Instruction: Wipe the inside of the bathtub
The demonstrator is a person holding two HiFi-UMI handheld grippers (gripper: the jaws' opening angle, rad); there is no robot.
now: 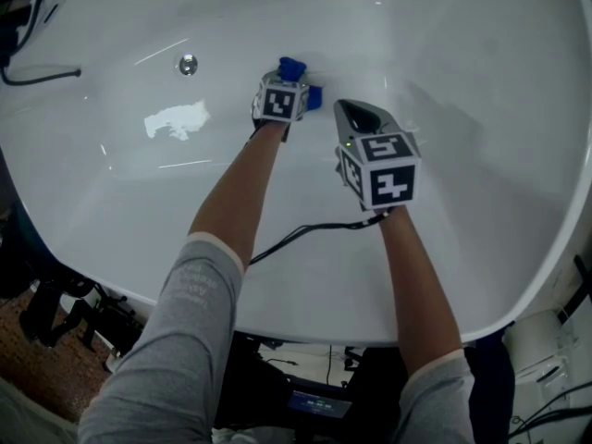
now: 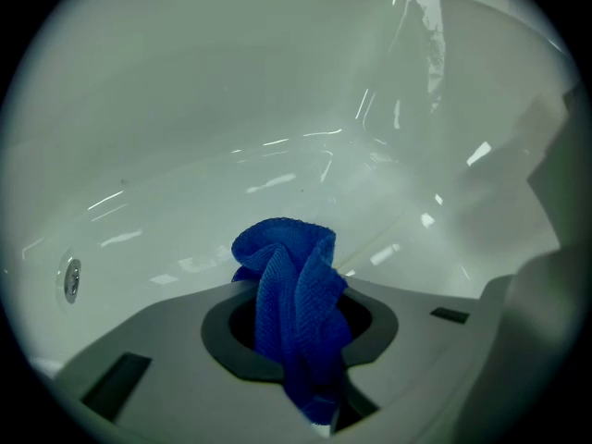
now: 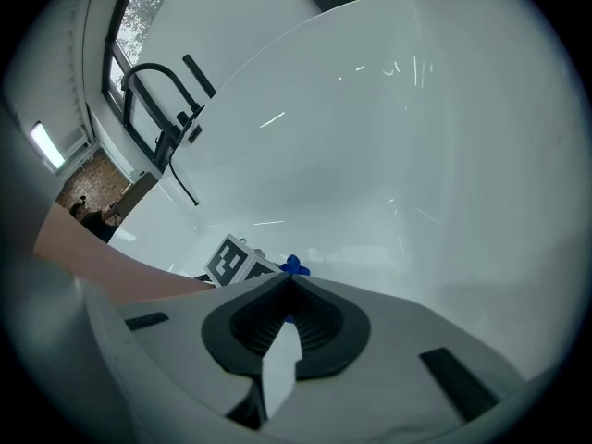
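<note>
The white bathtub (image 1: pixel 444 81) fills the head view, and both grippers reach down into it. A crumpled blue cloth (image 1: pixel 292 67) sits at the tip of my left gripper (image 1: pixel 295 83), low on the tub's far wall. In the left gripper view the blue cloth (image 2: pixel 291 285) bunches up between the jaws, and my left gripper (image 2: pixel 298 340) is shut on it. My right gripper (image 1: pixel 358 116) hovers just to the right, above the tub floor. In its own view my right gripper (image 3: pixel 288 287) is shut with nothing between the jaws. The cloth (image 3: pixel 294 265) peeks out past them.
A round chrome fitting (image 1: pixel 188 64) sits in the tub wall left of the cloth, also seen as the fitting (image 2: pixel 71 278). A black cable (image 1: pixel 305 234) trails over the tub's near rim. A black tap (image 3: pixel 157 109) stands on the far rim.
</note>
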